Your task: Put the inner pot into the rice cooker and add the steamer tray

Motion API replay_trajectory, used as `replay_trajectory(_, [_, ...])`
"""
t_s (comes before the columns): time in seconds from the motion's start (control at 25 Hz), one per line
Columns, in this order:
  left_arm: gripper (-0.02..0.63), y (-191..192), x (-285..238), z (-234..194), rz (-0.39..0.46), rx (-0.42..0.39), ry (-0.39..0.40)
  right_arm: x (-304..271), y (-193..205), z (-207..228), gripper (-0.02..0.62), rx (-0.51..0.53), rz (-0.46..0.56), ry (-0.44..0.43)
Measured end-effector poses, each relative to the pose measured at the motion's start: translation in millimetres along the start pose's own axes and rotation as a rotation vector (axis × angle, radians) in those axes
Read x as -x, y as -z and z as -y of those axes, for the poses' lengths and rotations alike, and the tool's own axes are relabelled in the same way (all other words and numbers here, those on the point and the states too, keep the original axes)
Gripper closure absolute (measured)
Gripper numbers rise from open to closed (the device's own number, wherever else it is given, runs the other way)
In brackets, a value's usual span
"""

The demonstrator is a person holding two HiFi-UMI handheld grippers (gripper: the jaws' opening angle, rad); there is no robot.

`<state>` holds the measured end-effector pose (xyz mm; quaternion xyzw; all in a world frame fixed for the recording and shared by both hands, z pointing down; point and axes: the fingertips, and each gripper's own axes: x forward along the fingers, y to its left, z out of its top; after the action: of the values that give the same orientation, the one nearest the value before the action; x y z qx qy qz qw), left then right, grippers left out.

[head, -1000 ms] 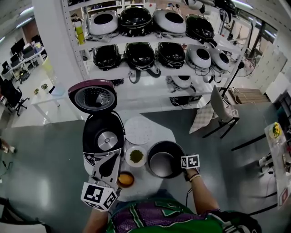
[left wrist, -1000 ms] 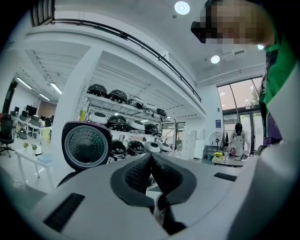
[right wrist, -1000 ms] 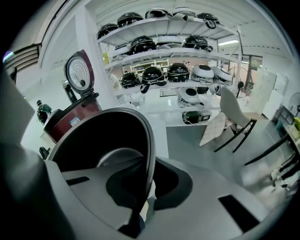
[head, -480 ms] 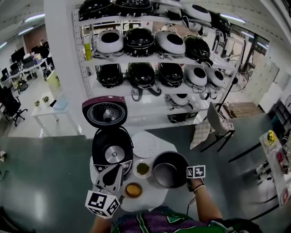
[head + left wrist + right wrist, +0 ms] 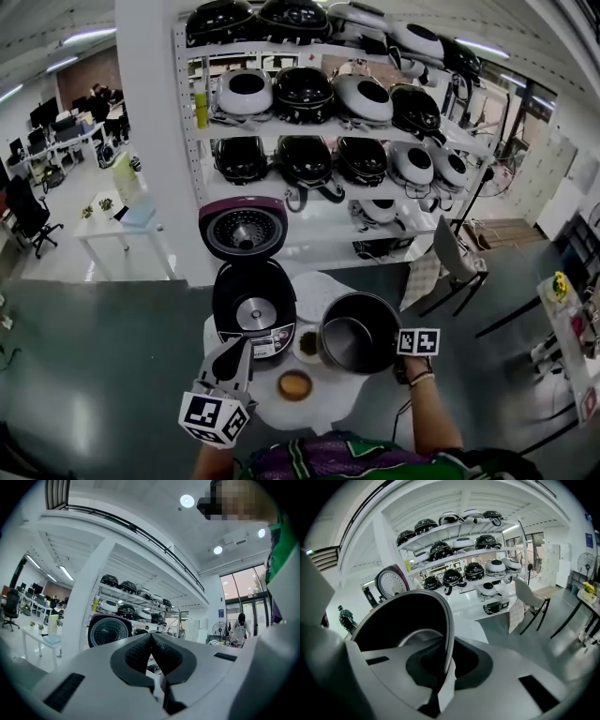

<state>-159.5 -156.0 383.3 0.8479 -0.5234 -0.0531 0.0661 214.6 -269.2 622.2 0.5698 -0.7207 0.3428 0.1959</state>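
Dark inner pot (image 5: 356, 333) clamped by its rim between right gripper's (image 5: 396, 349) narrow jaws, just right of open rice cooker (image 5: 253, 309); left gripper (image 5: 240, 345) closed, empty, at cooker's front.

Behind the round table (image 5: 330, 399) stands a rack (image 5: 309, 221) of shelved cookers (image 5: 305, 94). A green-filled bowl (image 5: 307, 341) and an orange-filled bowl (image 5: 294, 384) sit on the table.

White shelving (image 5: 281, 129) of stored rice cookers (image 5: 305, 94), glossy grey floor (image 5: 94, 356), chair (image 5: 455, 248), white desk (image 5: 112, 225).
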Motion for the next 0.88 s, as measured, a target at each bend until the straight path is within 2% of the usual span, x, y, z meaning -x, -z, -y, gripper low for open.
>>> replay_trajectory(0.48, [0.584, -6.7, 72.8, -33.3, 0.021, 0.031, -0.067, 37.7, -28.9, -87.7, 0.58, -0.039, 0.101, -0.094])
replay_trajectory(0.68, [0.584, -1.7, 82.8, -41.6, 0.031, 0.056, -0.101, 33.3, -42.6, -112.5, 0.581, -0.043, 0.106, -0.148])
replay_trajectory(0.88, [0.584, -1.6, 84.9, -51.5, 0.038, 0.052, -0.139, 15.7, -72.1, -133.3, 0.581, -0.026, 0.121, -0.192])
